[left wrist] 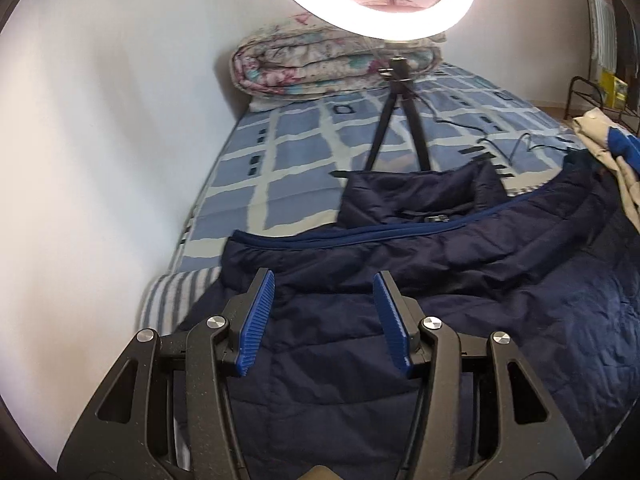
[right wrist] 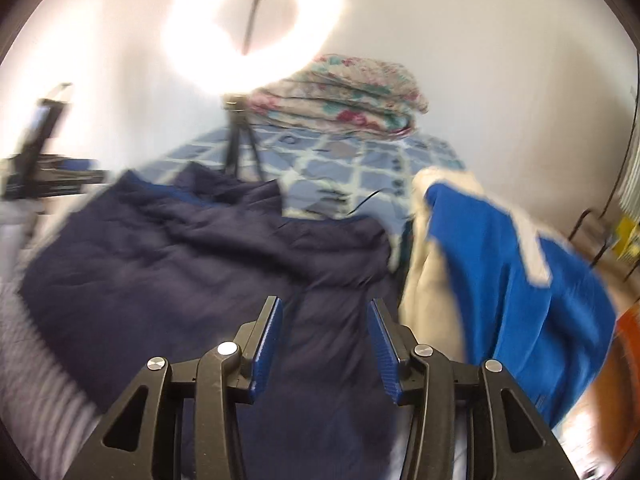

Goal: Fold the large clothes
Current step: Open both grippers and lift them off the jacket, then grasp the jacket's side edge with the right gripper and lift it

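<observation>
Over the bed (left wrist: 280, 136), both grippers' jaws stand half open, empty, above the navy jacket (left wrist: 500, 264).

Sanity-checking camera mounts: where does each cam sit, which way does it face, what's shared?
Left wrist: on the left gripper, looking down along its open blue-padded fingers at the navy quilted jacket on the blue checked bedsheet; no hand visible.
Right wrist: on the right gripper, fingers open, over the same jacket, beside a blue-and-beige garment; the left gripper shows blurred at the left edge.
Shared: jacket, bedsheet, glowing ring light on a black tripod, rolled floral quilt.
</observation>
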Demonstrator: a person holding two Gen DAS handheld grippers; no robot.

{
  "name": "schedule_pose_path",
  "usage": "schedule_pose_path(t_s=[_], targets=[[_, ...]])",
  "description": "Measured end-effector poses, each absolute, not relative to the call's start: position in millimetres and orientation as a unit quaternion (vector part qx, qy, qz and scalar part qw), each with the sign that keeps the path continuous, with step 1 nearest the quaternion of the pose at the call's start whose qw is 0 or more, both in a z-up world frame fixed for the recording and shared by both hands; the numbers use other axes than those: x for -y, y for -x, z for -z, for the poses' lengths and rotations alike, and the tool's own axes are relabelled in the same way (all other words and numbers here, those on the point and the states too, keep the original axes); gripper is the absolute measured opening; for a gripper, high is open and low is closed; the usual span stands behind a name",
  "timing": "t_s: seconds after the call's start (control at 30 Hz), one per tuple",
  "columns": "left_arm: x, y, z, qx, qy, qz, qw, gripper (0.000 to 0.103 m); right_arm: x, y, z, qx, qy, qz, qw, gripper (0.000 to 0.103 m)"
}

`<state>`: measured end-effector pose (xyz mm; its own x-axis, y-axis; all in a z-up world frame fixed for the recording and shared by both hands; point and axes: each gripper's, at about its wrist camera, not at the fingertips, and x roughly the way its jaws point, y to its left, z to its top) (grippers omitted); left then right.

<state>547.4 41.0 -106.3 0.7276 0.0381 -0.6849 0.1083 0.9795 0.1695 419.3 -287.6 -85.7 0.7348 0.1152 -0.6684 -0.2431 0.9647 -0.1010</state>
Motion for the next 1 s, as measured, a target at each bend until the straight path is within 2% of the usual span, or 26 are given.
schedule_pose_path(t_s=[0.2,0.5,0.63,0.67,0.73,0.77,0.8,1.0], targets=[[23.9,-578.9,126.1,-0.379,-0.115,0.021,0.918,0.054,288.3,-354.8,101.6,-0.362,0.068,-0.146,0.918,0.046],[54.1,-623.7,214.3,-0.443,-0.17,-0.025,0.88,0.054,322.9,-330.0,134.0,-0.401,0.027,-0.131,0.906,0.046],[47.5,-618.2,201.8,-0.429,-0.154,-0.032,0.89,0.054,339.9,-324.9,141.9,-0.406,-0.013,-0.126,0.905,0.046],[43.2,-610.7,188.1,-0.415,-0.143,-0.031,0.898,0.054,342.7,-324.4,141.8,-0.406,-0.021,-0.126,0.905,0.047],[34.4,-592.7,164.0,-0.396,-0.112,-0.021,0.911,0.054,348.4,-321.4,142.2,-0.407,-0.04,-0.118,0.905,0.06],[29.7,-576.3,148.5,-0.389,-0.095,-0.004,0.916,0.054,351.3,-320.0,142.5,-0.406,-0.05,-0.112,0.906,0.075],[27.8,-561.8,138.5,-0.381,-0.09,0.004,0.92,0.054,355.0,-318.4,143.1,-0.403,-0.065,-0.103,0.907,0.084],[23.6,-466.8,122.9,-0.369,-0.076,0.035,0.926,0.054,370.2,-323.3,155.9,-0.408,-0.167,-0.099,0.892,0.084]])
